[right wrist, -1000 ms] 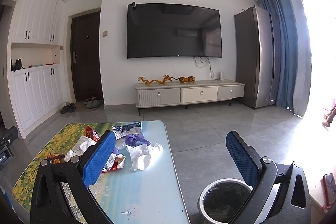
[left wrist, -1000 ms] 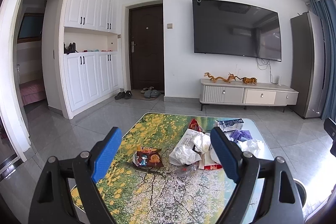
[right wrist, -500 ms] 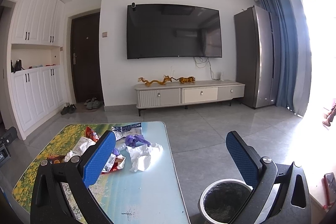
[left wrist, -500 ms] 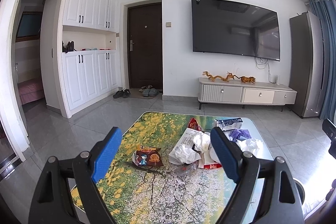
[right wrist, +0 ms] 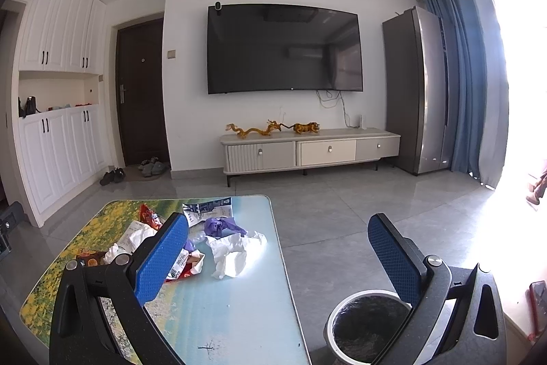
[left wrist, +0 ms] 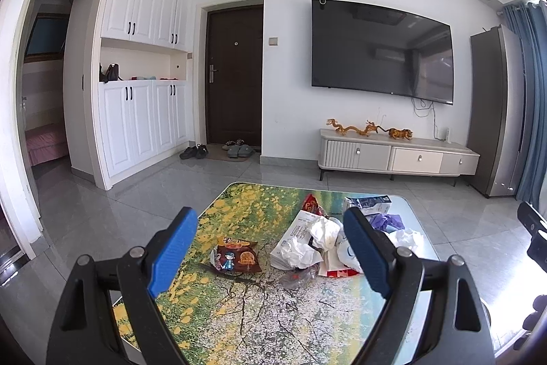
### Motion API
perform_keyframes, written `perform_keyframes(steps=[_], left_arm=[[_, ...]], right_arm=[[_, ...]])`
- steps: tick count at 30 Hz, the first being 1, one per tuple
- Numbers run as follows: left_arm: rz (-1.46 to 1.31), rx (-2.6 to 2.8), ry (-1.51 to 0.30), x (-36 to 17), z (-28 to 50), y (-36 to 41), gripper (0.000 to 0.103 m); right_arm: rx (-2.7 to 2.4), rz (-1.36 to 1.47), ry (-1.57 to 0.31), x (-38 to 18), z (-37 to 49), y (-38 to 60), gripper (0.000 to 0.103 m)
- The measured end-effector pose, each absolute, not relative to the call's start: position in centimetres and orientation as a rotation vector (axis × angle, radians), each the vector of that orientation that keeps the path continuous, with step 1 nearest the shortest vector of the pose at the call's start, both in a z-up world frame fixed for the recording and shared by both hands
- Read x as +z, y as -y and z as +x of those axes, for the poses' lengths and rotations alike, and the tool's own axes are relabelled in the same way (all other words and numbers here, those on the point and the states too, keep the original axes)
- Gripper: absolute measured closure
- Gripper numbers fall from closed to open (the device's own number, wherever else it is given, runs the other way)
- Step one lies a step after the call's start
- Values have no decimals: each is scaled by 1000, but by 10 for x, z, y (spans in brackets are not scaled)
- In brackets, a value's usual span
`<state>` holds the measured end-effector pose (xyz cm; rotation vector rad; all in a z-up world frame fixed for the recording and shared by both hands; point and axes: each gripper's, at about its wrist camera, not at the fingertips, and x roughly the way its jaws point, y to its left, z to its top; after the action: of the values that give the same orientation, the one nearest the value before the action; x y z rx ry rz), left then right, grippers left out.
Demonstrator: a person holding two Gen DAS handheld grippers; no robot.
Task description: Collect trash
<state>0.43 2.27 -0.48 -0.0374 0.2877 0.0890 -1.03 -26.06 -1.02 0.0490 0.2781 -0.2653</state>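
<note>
Movement since the earlier frames: slight. Left wrist view has drifted a little, so the room sits marginally lower and the door and cabinets read closer; right wrist view is nearly unchanged. No item of trash has shifted.

Left gripper (left wrist: 270, 253): spread wide, holding nothing, poised above the near part of the bench (left wrist: 239, 307), aimed at the litter.

Right gripper (right wrist: 278, 257): spread wide, holding nothing, straddling the bench's right edge and the floor beside it.

Trash on bench, all lying in one loose cluster toward the far right part of the top:
- brown snack packet (left wrist: 236, 259), apart from the heap on its left;
- crumpled white tissues (left wrist: 323, 233) on a printed paper sheet;
- red wrapper (left wrist: 311, 204) behind them;
- flattened carton (right wrist: 207, 209) at the far edge;
- purple glove (right wrist: 222, 225);
- large white tissue wad (right wrist: 236, 253), nearest the right edge.

Waste bin (right wrist: 371, 327): on the floor just beside the bench, black liner; contents cannot be told.

Progress, judged: collection not yet begun. Every piece remains to be picked up and dropped in the bin.
</note>
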Motion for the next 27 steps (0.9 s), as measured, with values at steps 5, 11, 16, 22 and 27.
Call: perform_keyframes(steps=[5,11,16,22,27], left_arm=[[-35,96,-304,-11,11,-18,14],[-25,96,-293,-17,16,-9,14],[-22,87,-302,-22,24,-6,14],[-37,62,-366,-29,41,-9,14],[-56,83,-391,-33,52,-19,14]], right_arm=[[-258,45,-278,-11,-9,262,0],[-256,59,-274,-14,-5,272,0],[-247,74,-297,-22,5,277,0],[-221,100,-314,-32,16,284,0],[-201,109,-328,-40,27,293,0]])
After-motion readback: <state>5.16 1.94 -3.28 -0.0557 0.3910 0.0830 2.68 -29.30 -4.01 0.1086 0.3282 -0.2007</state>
